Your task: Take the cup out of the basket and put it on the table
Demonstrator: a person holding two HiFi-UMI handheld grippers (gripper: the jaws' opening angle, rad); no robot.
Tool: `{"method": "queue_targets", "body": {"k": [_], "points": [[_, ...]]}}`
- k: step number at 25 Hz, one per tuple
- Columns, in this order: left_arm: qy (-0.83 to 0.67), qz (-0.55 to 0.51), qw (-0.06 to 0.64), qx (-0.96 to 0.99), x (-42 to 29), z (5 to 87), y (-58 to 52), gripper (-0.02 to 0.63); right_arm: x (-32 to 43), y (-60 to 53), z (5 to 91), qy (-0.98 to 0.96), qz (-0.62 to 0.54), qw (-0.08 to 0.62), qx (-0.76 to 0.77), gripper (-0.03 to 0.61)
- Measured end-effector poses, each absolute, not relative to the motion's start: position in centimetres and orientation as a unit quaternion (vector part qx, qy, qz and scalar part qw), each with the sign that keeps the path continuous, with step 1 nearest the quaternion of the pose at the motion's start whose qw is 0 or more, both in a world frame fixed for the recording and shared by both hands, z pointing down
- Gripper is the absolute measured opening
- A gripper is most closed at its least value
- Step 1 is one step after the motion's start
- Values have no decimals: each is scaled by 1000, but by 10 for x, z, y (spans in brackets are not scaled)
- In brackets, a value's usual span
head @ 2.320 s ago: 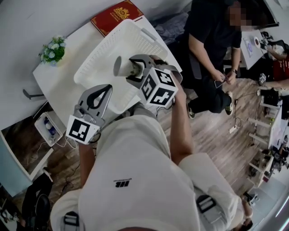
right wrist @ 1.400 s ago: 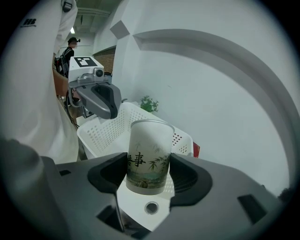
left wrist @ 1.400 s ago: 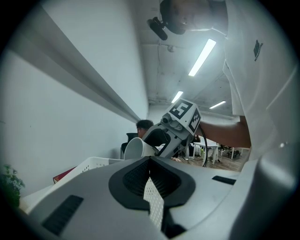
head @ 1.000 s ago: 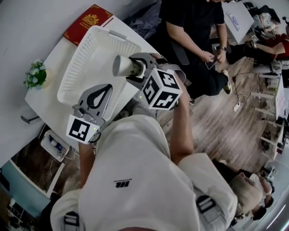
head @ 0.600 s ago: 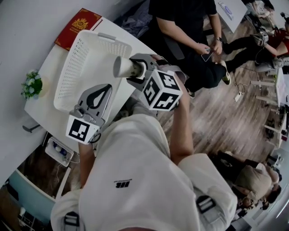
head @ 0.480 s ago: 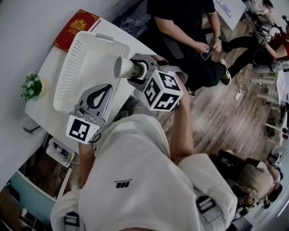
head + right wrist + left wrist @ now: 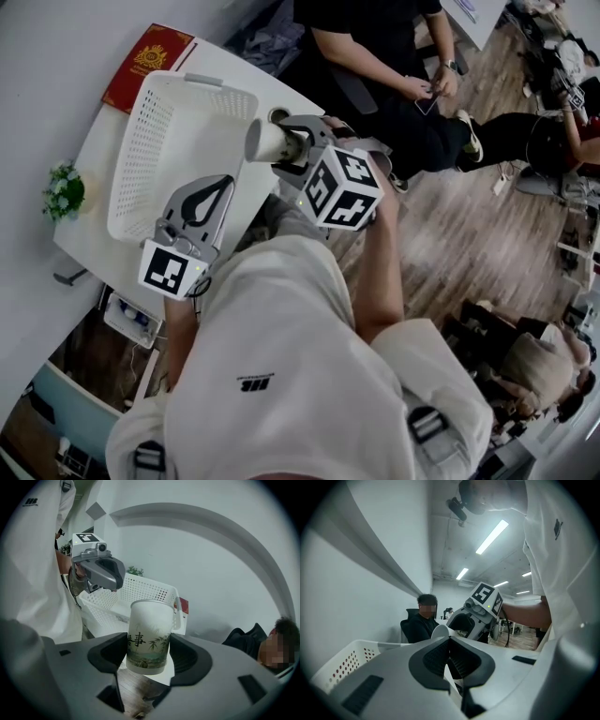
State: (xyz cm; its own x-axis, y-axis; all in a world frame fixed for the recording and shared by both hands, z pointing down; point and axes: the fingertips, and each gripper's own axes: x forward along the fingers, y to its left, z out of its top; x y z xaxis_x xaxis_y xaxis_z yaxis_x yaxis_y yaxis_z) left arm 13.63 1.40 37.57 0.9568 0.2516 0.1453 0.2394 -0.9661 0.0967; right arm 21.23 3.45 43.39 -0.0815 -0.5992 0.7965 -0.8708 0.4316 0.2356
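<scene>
A white paper cup [image 7: 264, 141] printed with bamboo and dark characters [image 7: 148, 638] sits between the pads of my right gripper [image 7: 286, 148], which is shut on its lower half [image 7: 149, 654]. It hangs in the air just past the right rim of the white perforated basket [image 7: 169, 141], above the table's near right corner, its mouth tilted toward the basket. My left gripper [image 7: 217, 189] hovers at the basket's near edge, shut with nothing in it; its pads meet in the left gripper view [image 7: 449, 654].
The basket stands on a white table [image 7: 94, 234]. A red book [image 7: 145, 64] lies behind it and a small potted plant [image 7: 63, 192] to its left. A seated person in black [image 7: 375, 56] is close beyond the table's right edge. Wooden floor lies below.
The right gripper has carried the cup rightward, from above the basket's inside to just beyond its right rim. The left gripper has kept its place by the basket's near edge.
</scene>
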Motion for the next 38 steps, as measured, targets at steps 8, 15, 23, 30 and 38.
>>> {"method": "queue_targets", "body": {"k": [8, 15, 23, 30, 38], "points": [[141, 87, 38, 985, 149, 378, 23, 9, 222, 50, 457, -718, 186, 432, 512, 291], [150, 93, 36, 984, 160, 382, 27, 9, 228, 56, 482, -721, 213, 423, 506, 291], [153, 108, 33, 982, 172, 389, 28, 9, 235, 58, 512, -726, 242, 412, 494, 291], [158, 116, 28, 980, 184, 395, 28, 9, 239, 59, 541, -727, 270, 404, 485, 291], [152, 131, 27, 979, 195, 403, 24, 9, 241, 57, 577, -735, 301, 391, 465, 291]]}}
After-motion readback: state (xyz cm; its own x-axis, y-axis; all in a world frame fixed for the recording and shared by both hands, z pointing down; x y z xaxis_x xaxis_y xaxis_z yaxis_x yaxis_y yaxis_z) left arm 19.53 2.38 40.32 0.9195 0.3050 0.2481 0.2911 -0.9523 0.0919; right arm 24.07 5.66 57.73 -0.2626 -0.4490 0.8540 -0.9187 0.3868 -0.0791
